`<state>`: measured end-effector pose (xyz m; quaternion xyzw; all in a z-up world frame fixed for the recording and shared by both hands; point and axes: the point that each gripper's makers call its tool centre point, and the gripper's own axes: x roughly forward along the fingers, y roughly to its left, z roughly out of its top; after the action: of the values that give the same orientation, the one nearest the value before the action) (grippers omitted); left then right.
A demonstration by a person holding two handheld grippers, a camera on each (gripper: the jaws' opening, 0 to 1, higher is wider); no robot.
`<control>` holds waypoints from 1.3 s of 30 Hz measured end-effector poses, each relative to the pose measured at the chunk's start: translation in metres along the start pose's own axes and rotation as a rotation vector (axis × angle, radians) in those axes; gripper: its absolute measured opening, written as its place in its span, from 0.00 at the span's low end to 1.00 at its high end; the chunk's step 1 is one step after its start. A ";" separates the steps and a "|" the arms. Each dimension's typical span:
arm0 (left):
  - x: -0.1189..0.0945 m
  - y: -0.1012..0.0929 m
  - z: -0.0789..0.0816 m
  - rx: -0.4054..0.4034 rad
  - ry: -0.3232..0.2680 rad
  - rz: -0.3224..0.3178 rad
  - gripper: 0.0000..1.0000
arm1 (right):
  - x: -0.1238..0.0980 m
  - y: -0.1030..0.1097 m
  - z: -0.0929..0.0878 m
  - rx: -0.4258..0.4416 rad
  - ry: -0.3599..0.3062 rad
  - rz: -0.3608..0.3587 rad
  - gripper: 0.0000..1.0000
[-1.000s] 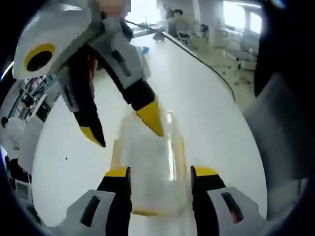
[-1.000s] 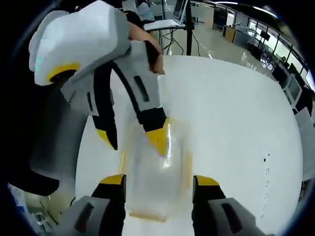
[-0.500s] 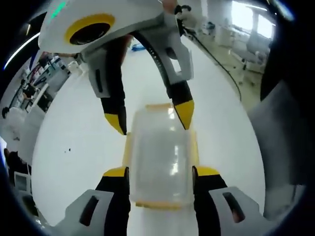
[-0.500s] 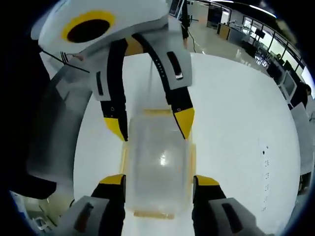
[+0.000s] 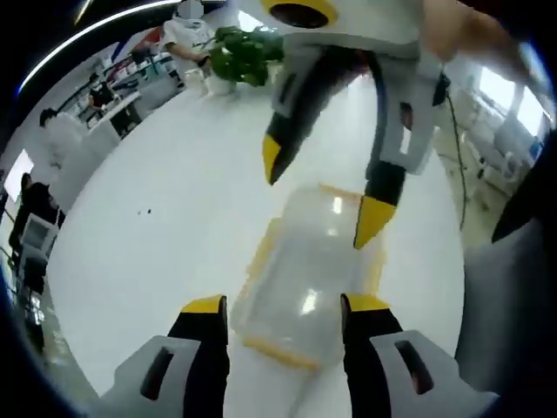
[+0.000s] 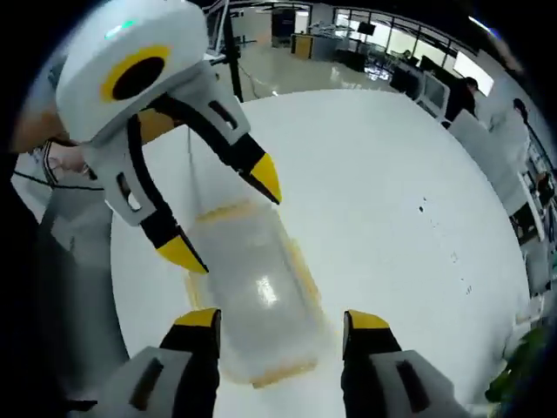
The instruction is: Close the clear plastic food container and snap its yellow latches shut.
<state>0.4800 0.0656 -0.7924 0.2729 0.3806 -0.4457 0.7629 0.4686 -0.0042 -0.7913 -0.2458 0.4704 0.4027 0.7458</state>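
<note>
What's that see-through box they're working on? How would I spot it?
Look at the big white table. The box lies between the left gripper and right gripper: clear plastic with a domed lid and yellow latches along its edges.

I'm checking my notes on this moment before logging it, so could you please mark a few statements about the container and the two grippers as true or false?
1. The clear container rests on a white table. True.
2. The container's lid is off and lies beside it. False: the lid sits on the container, with yellow latches along its edges.
3. Both grippers have their jaws apart. True: the left gripper and the right gripper are open, one at each end of the container.
4. The right gripper is clamped on a latch. False: its jaws are apart around the container's near end.
5. A green plant stands at the table's far end. True.
</note>
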 end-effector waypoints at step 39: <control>-0.016 0.003 -0.021 -0.680 -0.346 0.196 0.53 | -0.010 -0.004 -0.035 0.663 -0.495 -0.125 0.59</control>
<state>0.4709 0.0907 -0.7904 -0.0392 0.3445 -0.2587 0.9016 0.4517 -0.0358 -0.7979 0.0839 0.3652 0.2306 0.8980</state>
